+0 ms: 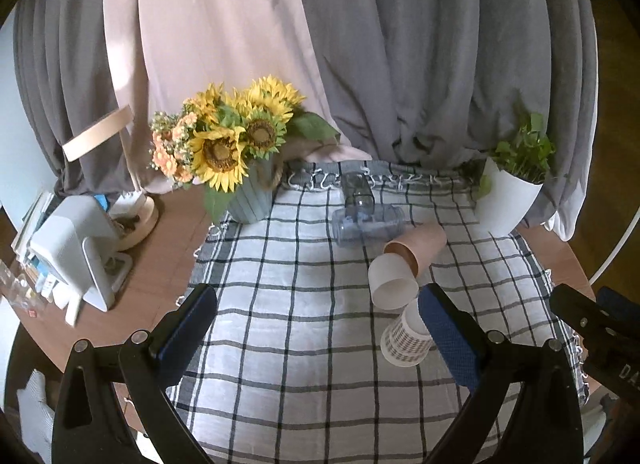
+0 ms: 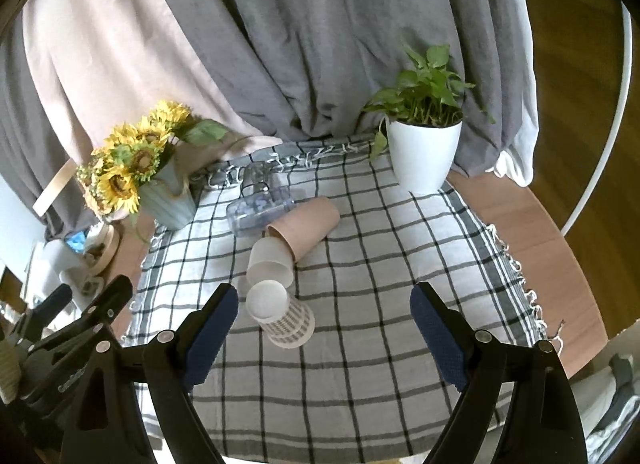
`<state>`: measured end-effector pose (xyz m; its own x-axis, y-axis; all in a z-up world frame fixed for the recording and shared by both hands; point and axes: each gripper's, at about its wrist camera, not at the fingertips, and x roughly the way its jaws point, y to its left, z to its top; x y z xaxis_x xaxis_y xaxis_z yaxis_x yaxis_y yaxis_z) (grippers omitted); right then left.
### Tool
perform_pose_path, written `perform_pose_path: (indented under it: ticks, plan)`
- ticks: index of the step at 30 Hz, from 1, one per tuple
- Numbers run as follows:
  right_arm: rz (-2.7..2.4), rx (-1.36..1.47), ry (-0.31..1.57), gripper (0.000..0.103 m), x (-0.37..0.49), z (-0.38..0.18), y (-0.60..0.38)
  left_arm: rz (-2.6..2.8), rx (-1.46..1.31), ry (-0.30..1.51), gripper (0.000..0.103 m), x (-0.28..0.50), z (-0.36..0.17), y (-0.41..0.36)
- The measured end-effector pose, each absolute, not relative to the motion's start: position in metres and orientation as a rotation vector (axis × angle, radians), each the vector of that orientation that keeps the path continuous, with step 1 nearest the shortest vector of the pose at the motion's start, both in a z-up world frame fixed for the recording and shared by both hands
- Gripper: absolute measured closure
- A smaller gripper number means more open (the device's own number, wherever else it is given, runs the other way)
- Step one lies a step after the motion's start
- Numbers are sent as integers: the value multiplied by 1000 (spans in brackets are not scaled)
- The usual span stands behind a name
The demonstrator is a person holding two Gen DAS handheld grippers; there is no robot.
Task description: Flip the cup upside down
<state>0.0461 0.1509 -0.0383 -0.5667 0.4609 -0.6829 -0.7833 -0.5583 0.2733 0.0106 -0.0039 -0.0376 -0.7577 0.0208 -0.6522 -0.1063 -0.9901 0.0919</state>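
Several cups lie on their sides in a row on the checked cloth [image 2: 360, 296]. Nearest is a white cup with a grey check pattern [image 2: 280, 314], also in the left wrist view [image 1: 406, 338]. Behind it lie a plain white cup [image 2: 269, 264] [image 1: 392, 280], a brown paper cup [image 2: 306, 227] [image 1: 418, 246] and a clear plastic cup [image 2: 258, 209] [image 1: 366, 223]. A clear glass [image 2: 256, 177] [image 1: 356, 187] stands at the back. My right gripper [image 2: 324, 304] is open, hovering just right of the patterned cup. My left gripper [image 1: 318, 304] is open, left of the cups.
A sunflower bouquet in a blue-grey vase [image 1: 240, 151] stands back left. A green plant in a white pot [image 2: 424, 151] stands back right. Grey and pink curtains hang behind. A white device [image 1: 76, 248] and clutter sit on the wooden table's [image 2: 540, 232] left side.
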Motion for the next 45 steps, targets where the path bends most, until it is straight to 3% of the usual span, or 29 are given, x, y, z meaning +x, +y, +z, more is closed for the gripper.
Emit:
perform_pose_path:
  ticks: [45]
  plan:
    - [2152, -710, 706, 15, 37, -27, 146, 2869, -1012, 161, 0, 12, -29, -5]
